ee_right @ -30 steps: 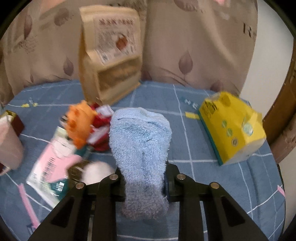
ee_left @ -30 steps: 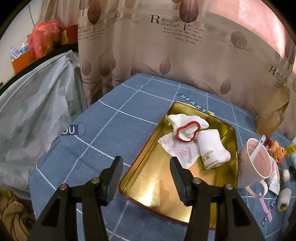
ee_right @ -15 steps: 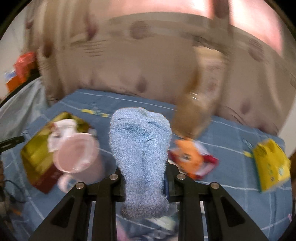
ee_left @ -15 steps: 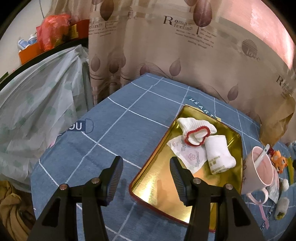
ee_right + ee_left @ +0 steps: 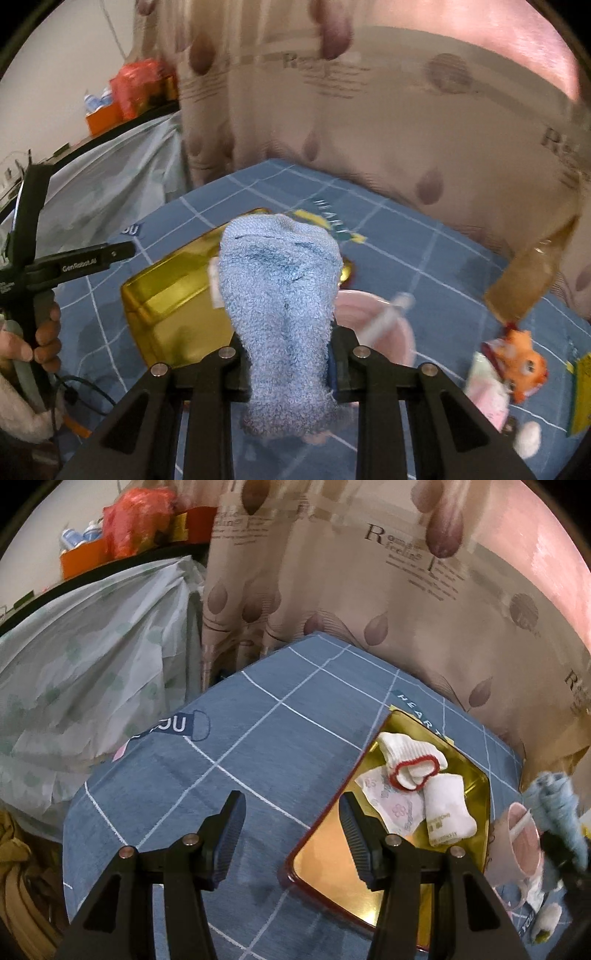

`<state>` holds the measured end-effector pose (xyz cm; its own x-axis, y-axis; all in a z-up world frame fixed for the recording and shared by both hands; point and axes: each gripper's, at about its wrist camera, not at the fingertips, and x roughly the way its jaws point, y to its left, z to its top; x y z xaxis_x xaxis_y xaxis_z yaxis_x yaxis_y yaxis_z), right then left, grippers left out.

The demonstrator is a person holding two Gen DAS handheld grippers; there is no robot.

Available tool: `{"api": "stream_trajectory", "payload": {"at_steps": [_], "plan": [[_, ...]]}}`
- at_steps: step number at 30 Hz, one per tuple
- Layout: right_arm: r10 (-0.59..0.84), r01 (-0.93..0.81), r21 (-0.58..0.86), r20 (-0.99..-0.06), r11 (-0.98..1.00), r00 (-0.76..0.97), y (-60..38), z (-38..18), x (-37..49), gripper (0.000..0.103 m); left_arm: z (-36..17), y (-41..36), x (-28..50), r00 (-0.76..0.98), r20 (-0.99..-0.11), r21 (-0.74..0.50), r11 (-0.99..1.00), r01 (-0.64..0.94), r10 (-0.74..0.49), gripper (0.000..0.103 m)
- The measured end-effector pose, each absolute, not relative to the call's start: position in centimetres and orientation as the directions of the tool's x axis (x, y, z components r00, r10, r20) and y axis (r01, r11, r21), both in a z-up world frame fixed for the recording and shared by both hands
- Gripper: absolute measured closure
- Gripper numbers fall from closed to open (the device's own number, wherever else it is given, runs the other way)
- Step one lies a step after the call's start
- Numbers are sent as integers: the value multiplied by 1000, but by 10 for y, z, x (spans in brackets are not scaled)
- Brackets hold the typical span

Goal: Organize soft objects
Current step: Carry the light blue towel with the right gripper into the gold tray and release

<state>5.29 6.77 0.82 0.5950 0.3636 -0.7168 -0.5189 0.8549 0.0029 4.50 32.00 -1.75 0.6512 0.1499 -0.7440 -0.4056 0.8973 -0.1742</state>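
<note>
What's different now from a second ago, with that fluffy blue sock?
The right gripper, clamped on the blue sock, swung left from the snack bags to over the pink mug beside the gold tray. The left gripper stayed open; the tray's white socks are unmoved.

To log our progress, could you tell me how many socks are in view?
3: a red-trimmed white sock and a plain white sock in the gold tray, and a blue sock in the right gripper. Others may be hidden.
</note>
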Motion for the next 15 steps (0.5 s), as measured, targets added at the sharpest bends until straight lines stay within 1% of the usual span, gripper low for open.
{"api": "stream_trajectory", "payload": {"at_steps": [11,15], "plan": [[360,-599,-9,-792,800,493,137,-35,71,79,-16,342,39,648,-745,-225,854,-468,159,49],[343,-611,-16,-816,791,466,150,-50,75,79,-16,347,38,639,-745,-210,843,-495,190,49]]}}
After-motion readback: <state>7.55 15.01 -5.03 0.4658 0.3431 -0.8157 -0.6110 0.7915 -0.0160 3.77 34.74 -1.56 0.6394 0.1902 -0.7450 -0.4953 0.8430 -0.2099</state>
